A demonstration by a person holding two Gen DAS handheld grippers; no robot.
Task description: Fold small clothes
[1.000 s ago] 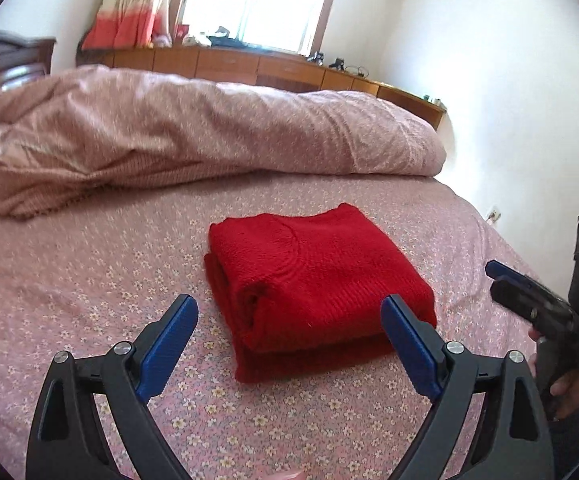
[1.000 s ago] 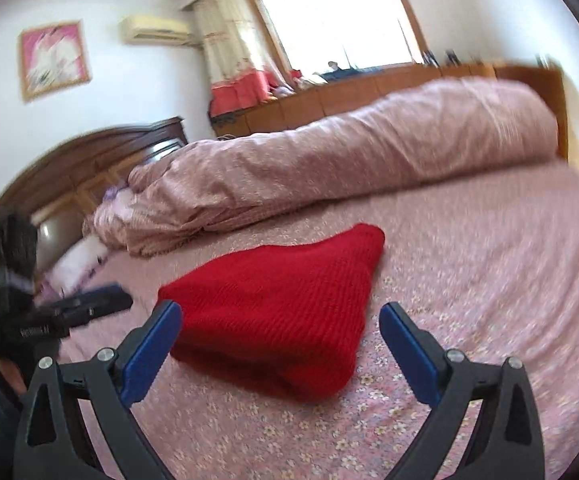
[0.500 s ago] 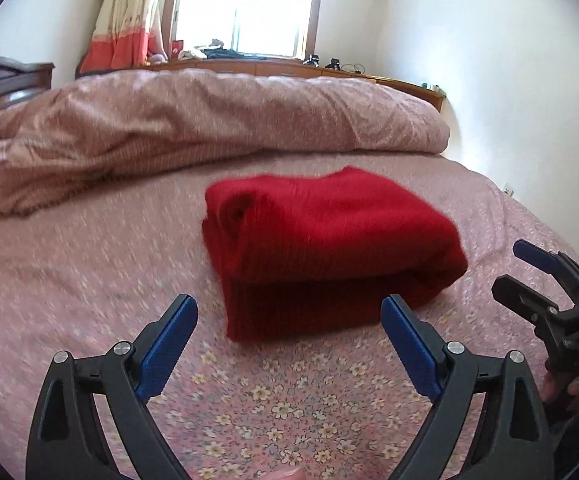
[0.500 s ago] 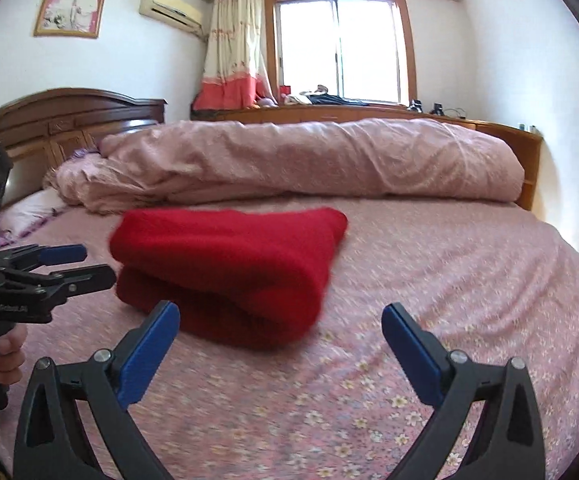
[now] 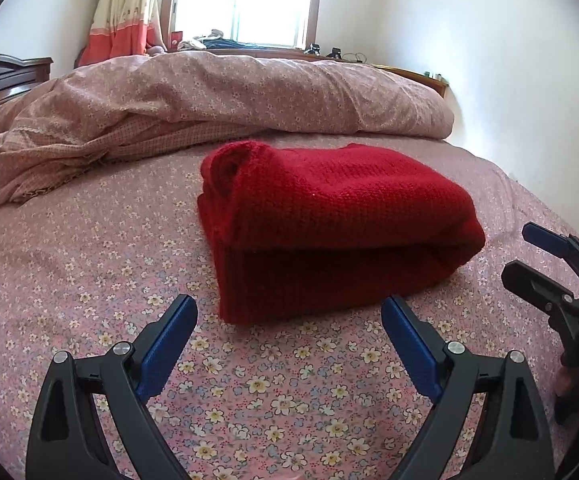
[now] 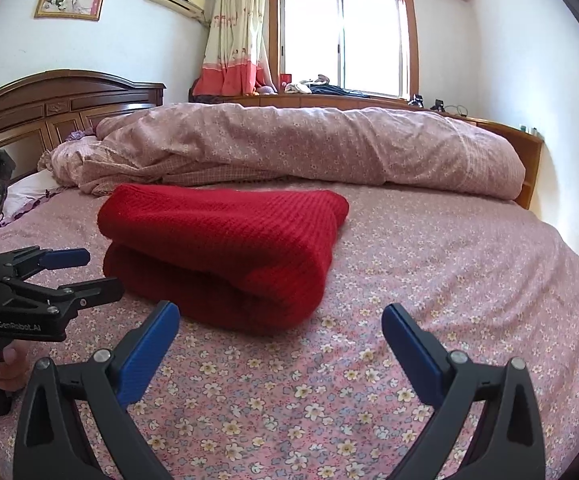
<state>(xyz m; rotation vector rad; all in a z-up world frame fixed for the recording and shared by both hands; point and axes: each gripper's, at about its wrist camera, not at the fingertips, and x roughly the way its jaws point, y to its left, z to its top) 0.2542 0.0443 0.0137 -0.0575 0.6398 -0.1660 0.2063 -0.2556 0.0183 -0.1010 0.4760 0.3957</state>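
A red knitted sweater (image 5: 329, 220) lies folded in a thick stack on the pink flowered bed sheet (image 5: 89, 264); it also shows in the right wrist view (image 6: 225, 248). My left gripper (image 5: 289, 316) is open and empty, low over the sheet just in front of the sweater's near edge. My right gripper (image 6: 281, 320) is open and empty, in front of the sweater's folded right corner. Each gripper shows at the edge of the other's view: the right one (image 5: 529, 256), the left one (image 6: 89, 276).
A rolled pink flowered duvet (image 6: 309, 148) lies across the bed behind the sweater. A dark wooden headboard (image 6: 49, 108) stands at the left, with a pillow (image 6: 25, 192) below it. A window ledge with clutter (image 6: 329, 88) runs along the back wall.
Both grippers have dropped lower toward the sheet and moved closer to the sweater, which now looks larger. The sweater has not moved. Both grippers stay open.
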